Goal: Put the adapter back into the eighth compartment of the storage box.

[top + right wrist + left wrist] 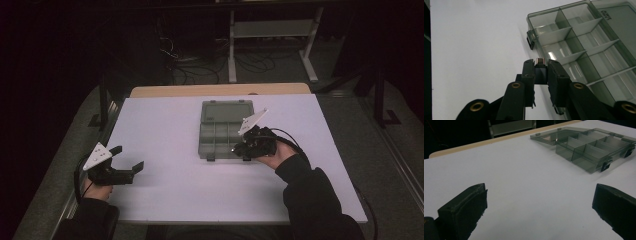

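A smoky clear compartment box [226,130] lies open at the middle of the white table, its lid folded flat toward the far side. It appears at the upper right of the left gripper view as the box [594,146], with empty divided cells. My right gripper [541,65] is shut on a small black adapter with a metal USB-C plug [540,68], held just over the box's near right corner [574,50]. In the high view the right gripper [240,146] sits at that corner. My left gripper [129,157] rests open at the table's left, nothing between its fingers [464,212].
The white table top [175,190] lies on a wooden one whose far edge [220,90] shows behind it. Beyond are a white shelf frame [272,40] and loose cables [195,65] on the dark floor.
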The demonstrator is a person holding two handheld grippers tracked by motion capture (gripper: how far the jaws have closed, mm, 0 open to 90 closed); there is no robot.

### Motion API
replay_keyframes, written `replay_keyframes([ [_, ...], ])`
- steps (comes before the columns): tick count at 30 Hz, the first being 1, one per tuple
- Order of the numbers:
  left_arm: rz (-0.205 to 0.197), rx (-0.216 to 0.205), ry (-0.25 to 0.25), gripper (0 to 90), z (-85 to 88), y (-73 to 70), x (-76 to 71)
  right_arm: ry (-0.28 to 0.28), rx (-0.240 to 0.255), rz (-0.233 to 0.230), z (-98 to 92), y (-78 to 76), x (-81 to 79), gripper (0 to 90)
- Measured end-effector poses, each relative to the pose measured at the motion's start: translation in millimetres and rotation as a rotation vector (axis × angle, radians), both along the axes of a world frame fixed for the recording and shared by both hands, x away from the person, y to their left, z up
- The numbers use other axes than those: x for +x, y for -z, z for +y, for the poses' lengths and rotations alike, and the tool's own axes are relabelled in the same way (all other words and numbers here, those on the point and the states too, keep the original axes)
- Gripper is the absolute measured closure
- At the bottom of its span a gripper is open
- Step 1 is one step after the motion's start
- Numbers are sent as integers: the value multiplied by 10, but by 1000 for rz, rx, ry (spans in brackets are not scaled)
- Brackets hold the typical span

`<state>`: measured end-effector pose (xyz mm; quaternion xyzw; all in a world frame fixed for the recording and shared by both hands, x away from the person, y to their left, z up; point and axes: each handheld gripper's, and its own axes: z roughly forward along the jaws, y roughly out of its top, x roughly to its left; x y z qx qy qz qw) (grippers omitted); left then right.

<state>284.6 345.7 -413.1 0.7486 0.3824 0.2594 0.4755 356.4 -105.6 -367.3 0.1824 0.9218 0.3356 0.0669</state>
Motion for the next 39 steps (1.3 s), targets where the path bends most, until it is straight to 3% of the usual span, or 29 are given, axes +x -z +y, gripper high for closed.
replay_keyframes([
  [16, 3, -1, -4, 0, 5, 1, 1, 47, 26, -8, -174, -54, 50, 744],
  [39, 5, -2, -6, 0, 7, 3, 1, 119, 3, 27, -327, 82, 256, 744],
])
